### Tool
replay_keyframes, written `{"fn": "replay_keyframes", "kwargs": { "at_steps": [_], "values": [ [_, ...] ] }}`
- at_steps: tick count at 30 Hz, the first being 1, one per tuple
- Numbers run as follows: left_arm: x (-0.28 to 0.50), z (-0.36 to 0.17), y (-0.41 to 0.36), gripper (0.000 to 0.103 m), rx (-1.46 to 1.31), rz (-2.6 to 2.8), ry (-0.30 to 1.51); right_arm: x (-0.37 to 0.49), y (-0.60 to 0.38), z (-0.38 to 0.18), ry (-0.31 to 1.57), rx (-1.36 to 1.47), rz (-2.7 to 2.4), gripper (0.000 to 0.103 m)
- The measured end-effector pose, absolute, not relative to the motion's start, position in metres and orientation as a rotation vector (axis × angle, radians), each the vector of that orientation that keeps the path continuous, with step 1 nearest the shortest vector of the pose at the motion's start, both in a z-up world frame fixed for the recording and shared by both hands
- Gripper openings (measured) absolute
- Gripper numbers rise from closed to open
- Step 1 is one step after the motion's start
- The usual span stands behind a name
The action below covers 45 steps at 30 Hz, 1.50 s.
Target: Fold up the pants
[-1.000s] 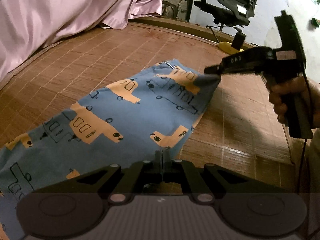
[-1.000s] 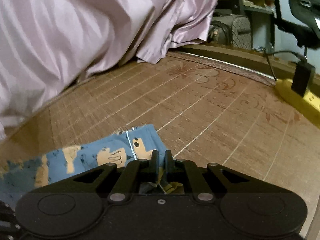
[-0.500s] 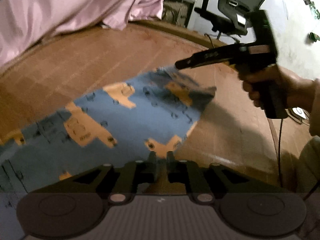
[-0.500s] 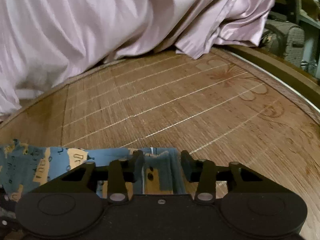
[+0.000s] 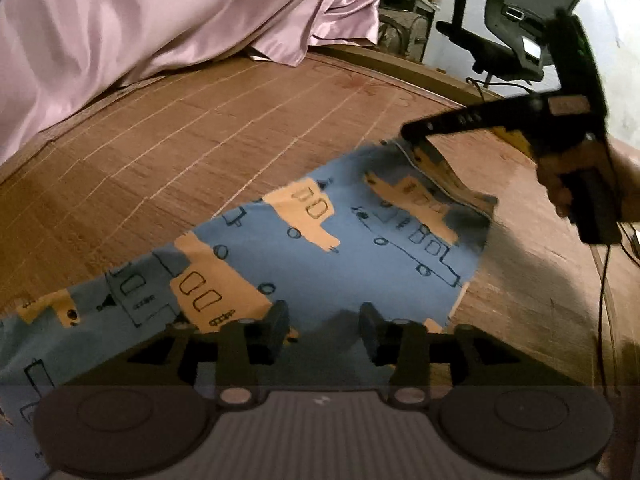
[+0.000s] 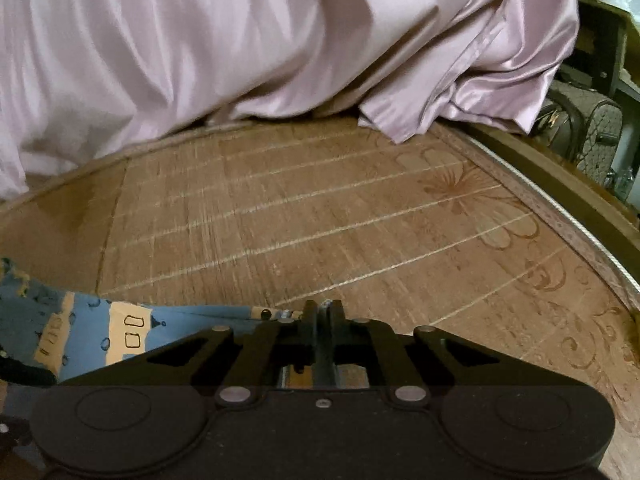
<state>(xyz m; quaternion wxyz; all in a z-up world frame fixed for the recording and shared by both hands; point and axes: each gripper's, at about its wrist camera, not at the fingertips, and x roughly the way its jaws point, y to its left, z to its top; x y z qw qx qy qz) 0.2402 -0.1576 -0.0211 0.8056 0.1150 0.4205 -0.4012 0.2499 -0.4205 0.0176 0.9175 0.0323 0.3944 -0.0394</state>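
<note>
Pants: blue pants with orange vehicle print are laid flat on the mat, running from near left to far right
Left gripper: left gripper is low over the near edge of the cloth; its jaws are opening, fabric lies under the gap and is not pinched
Right gripper: right gripper has its jaws closing, pinched on the far right corner of the pants; in the left view that corner is seen raised off the mat
Step in hand: judged to be a regrip of the end before folding it over
How to do it well: the near corner should be taken as close to the edge as the far one, both layers caught; both corners should be lifted level and carried together so the crease runs straight, without dragging the cloth
Surface: a brown woven mat with pale lines and a flower print; probably some friction
Room: a pink sheet is bunched at the far side, an office chair stands beyond the far right edge
</note>
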Motion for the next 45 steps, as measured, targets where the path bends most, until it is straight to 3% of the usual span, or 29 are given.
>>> {"fn": "replay_keyframes", "kwargs": {
  "at_steps": [1,3,6,10,14,18,22,26,32,34,36,39,41,45],
  "values": [
    [0.238,-0.021,-0.158,0.050,0.250,-0.860,0.898,0.252,-0.418,0.012,0.838,0.040,-0.085,0.009],
    [0.236,-0.021,-0.157,0.052,0.247,-0.861,0.898,0.251,-0.416,0.006,0.843,0.008,-0.121,0.030],
    [0.237,-0.020,-0.151,0.056,0.215,-0.858,0.913,0.235,-0.416,0.018,0.786,0.030,-0.157,0.044],
    [0.237,-0.014,-0.129,0.073,0.148,-0.816,0.908,0.202,-0.403,0.026,0.804,0.068,-0.130,0.049],
    [0.239,-0.011,-0.101,0.080,0.124,-0.704,0.896,0.180,-0.387,0.008,0.907,-0.022,-0.198,0.050],
    [0.238,-0.018,-0.073,0.083,0.171,-0.599,0.923,0.170,-0.394,0.002,0.923,-0.016,-0.286,0.074],
    [0.221,-0.019,-0.048,0.086,0.302,-0.571,0.888,0.182,-0.382,0.016,0.910,-0.048,-0.253,0.074],
    [0.219,-0.009,-0.016,0.091,0.300,-0.506,0.889,0.218,-0.348,0.036,0.816,-0.010,-0.004,0.090],
    [0.266,0.015,0.024,0.092,0.127,-0.377,0.807,0.285,-0.259,0.040,0.759,0.009,0.377,0.091],
    [0.290,0.021,0.029,0.092,0.129,-0.341,0.788,0.302,-0.229,0.036,0.751,-0.036,0.483,0.089],
    [0.309,0.022,0.034,0.091,0.142,-0.361,0.775,0.319,-0.207,0.031,0.768,-0.080,0.576,0.080],
    [0.339,0.015,0.038,0.082,0.151,-0.454,0.823,0.332,-0.187,0.024,0.780,-0.154,0.632,0.069],
    [0.357,0.007,0.041,0.063,0.152,-0.511,0.892,0.332,-0.181,0.021,0.796,-0.160,0.651,0.062],
    [0.375,-0.005,0.047,0.051,0.156,-0.581,0.998,0.328,-0.180,0.014,0.805,-0.138,0.660,0.055]
  ]
}}
